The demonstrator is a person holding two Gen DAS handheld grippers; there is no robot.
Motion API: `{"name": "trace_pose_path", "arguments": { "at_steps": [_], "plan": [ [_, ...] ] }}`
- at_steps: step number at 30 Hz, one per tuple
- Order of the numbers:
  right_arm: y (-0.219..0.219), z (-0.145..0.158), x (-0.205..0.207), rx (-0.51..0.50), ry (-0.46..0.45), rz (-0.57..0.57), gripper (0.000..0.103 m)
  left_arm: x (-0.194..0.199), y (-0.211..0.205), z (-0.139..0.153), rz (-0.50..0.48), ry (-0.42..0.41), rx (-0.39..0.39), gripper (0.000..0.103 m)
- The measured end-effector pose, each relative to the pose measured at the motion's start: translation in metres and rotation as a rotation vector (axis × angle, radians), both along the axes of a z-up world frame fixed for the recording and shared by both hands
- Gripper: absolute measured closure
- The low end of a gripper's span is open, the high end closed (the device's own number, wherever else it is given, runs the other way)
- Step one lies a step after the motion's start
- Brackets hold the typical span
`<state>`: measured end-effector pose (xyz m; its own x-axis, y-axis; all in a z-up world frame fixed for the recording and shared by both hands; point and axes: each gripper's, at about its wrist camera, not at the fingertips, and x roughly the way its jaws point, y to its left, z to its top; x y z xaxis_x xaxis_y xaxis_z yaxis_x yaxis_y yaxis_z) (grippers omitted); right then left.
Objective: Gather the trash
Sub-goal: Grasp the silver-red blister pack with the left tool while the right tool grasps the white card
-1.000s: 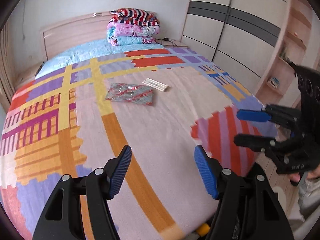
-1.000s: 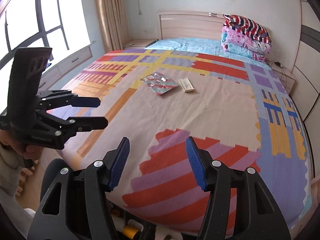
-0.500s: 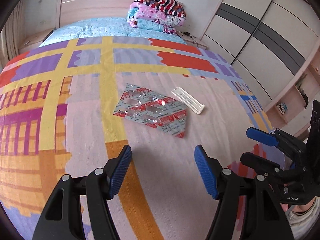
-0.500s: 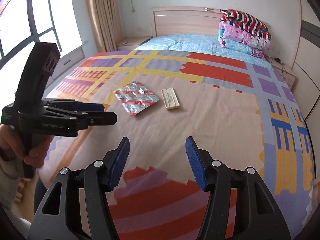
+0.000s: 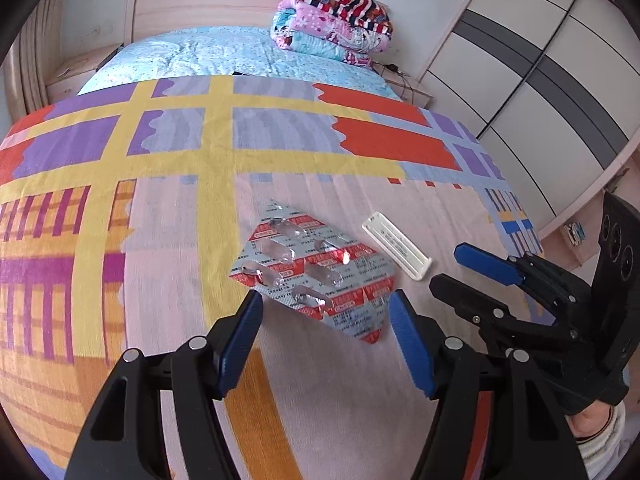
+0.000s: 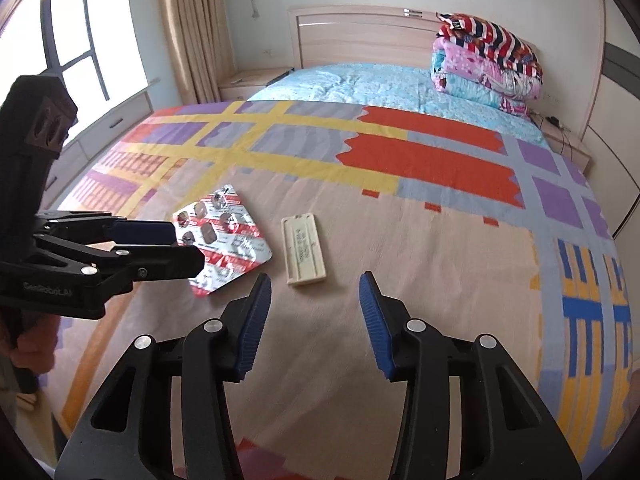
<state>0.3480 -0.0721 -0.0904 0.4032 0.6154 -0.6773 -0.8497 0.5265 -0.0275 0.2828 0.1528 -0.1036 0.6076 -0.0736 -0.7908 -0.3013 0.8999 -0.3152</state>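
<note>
We have come in close over the bed [image 5: 168,288] now: a second ago the trash lay far up the patterned cover, and here the left gripper [image 5: 326,334] hangs right at the near edge of the blister pack [image 5: 316,276], jaws wide with nothing between them. The right gripper [image 6: 314,318] has slid up too, and its jaws are closing on empty air, just short of the white plastic strip [image 6: 304,250]. The pack is crinkled silver foil with red print and clear, emptied bubbles, lying flat on the woven cover. The strip is a rigid, ribbed rectangle just beside it, not touching. From the right wrist view the left gripper's fingers cover the pack's near corner. The printing on both items is too small to read.
</note>
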Motion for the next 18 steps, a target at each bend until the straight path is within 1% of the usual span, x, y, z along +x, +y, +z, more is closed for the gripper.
{"name": "trace_pose_path", "arguments": {
  "at_steps": [1, 3, 5, 7, 10, 13, 18],
  "plan": [
    [0.001, -0.001, 0.002, -0.001, 0.004, 0.001, 0.064, 0.003, 0.001, 0.0, 0.003, 0.003, 0.004, 0.04],
    [0.004, -0.003, 0.004, -0.012, 0.009, 0.005, 0.07, 0.009, 0.003, 0.0, -0.001, 0.012, 0.013, 0.036],
    [0.007, -0.007, 0.004, -0.021, 0.011, 0.013, 0.074, 0.016, 0.003, 0.0, 0.001, 0.031, 0.033, 0.034],
    [0.007, -0.007, 0.004, -0.022, 0.011, 0.01, 0.08, 0.023, 0.003, 0.0, -0.002, 0.051, 0.054, 0.032],
    [0.008, -0.006, 0.006, -0.014, 0.025, 0.007, 0.08, 0.032, 0.002, 0.0, -0.01, 0.067, 0.061, 0.031],
    [0.009, -0.006, 0.006, -0.005, 0.037, 0.011, 0.081, 0.042, -0.001, -0.001, -0.015, 0.076, 0.061, 0.026],
    [0.003, -0.006, 0.007, -0.003, 0.036, -0.029, 0.081, 0.061, -0.01, -0.002, -0.029, 0.113, 0.126, 0.025]
  ]
}}
